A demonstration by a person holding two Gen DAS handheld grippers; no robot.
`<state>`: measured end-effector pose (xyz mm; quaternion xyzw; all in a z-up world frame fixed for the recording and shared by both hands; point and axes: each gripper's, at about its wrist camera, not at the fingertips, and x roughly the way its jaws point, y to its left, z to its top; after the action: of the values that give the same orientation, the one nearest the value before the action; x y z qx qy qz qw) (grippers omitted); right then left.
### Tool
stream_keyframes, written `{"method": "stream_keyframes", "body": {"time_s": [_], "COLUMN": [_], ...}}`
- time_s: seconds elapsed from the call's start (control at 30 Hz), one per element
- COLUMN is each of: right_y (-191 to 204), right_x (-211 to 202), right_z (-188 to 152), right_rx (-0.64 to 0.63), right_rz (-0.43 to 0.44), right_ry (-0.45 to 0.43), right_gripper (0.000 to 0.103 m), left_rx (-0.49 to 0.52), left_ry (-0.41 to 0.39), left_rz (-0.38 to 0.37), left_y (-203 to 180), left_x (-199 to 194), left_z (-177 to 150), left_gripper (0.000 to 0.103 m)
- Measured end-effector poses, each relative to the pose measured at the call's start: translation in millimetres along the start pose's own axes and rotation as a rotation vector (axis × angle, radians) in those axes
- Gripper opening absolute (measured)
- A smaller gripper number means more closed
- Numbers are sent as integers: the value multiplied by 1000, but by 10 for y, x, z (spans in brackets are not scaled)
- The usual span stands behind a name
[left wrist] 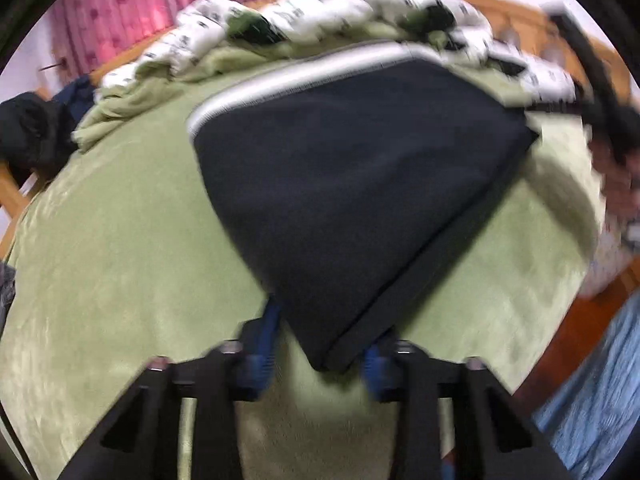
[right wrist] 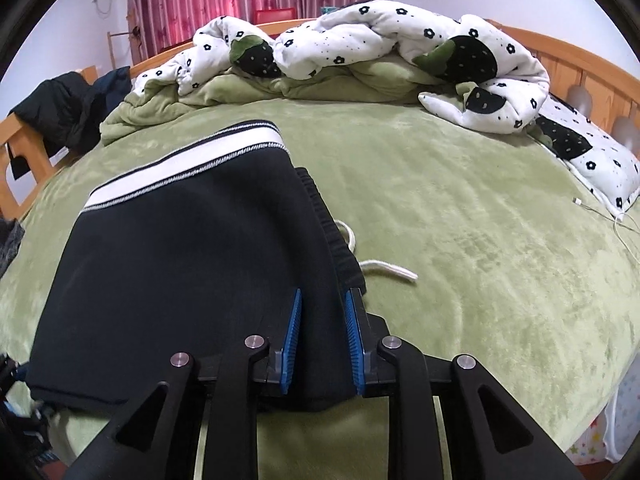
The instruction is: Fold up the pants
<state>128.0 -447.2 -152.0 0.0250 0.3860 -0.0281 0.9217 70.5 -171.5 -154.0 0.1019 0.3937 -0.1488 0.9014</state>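
The black pants (right wrist: 192, 248) with a white side stripe (right wrist: 180, 168) lie folded on the green blanket (right wrist: 460, 240). They also show in the left wrist view (left wrist: 352, 184), which is blurred. My left gripper (left wrist: 324, 344) stands open with a corner of the pants between its blue pads (left wrist: 262, 354). My right gripper (right wrist: 322, 340) has its blue pads (right wrist: 291, 340) on either side of the pants' edge near the waistband, with a gap showing. A white drawstring (right wrist: 384, 268) lies beside the waistband.
A white quilt with black flowers (right wrist: 380, 36) is bunched at the bed's far side. A wooden bed frame (right wrist: 580, 68) runs around the back. Dark clothes (right wrist: 68, 112) hang at the left. A white cable (right wrist: 616, 220) lies at the right.
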Motion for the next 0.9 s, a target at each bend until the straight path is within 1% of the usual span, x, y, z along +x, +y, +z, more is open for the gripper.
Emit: {"method": "stream_keyframes", "body": {"time_s": [0.03,0.07,0.1,0.13,0.2,0.23,0.27,0.33,0.4,0.43,0.47,0.5,0.53,0.6,0.63,0.67,0.7,0.77,0.83,0.9], "right_y": [-2,-10,-17,-27,-38,-29,-25,-31,-42,-51,-55,-54,-46,2,28,55,105,183,258,280], "right_x": [30,42,40,39,64,59,51,10,-58,-87,-100,-108,-114,-93,-72,-48,-2,122,288,475], "right_z": [-20,-26,-26,-20,-1,1,9,45,81,111,147,176,232,366,427,487,580,719,819,888], "right_rx": [1,3,7,15,36,43,49,46,51,54,52,49,41,20,11,4,-5,-38,-86,-109], "right_rz": [-3,-3,2,9,21,25,26,32,32,30,26,22,19,25,32,36,46,56,42,5], "right_ry": [12,13,11,12,29,33,37,37,16,-1,-13,-21,-35,-40,-39,-38,-41,-24,11,50], "right_gripper": [20,21,21,21,21,21,21,23,29,37,48,51,53,56,62,65,65,69,70,70], "left_rx": [-36,-81,-121,-162,-197,-217,-223,-207,-200,-202,-209,-224,-238,-307,-362,-392,-422,-441,-458,-471], "left_ry": [-36,-66,-72,-46,25,60,54,47,63,66,63,59,59,65,71,71,69,61,48,48], "left_rz": [-28,-56,-74,-84,-92,-119,-138,-160,-181,-175,-165,-153,-144,-163,-197,-221,-248,-250,-254,-297], "left_y": [38,116,190,230,226,251,274,319,348,403,469,552,599,789,893,963,1041,1109,1169,1211], "left_x": [-65,-125,-131,-20,178,251,233,124,26,-34,-77,-121,-153,-183,-182,-161,-116,-13,109,305], "left_z": [35,35,18,6,-89,-179,-228,-293,-339,-365,-369,-384,-421,-413,-386,-350,-273,-131,54,280], "left_gripper": [23,22,22,22,21,21,24,25,25,28,38,42,46,46,46,48,50,51,53,54]}}
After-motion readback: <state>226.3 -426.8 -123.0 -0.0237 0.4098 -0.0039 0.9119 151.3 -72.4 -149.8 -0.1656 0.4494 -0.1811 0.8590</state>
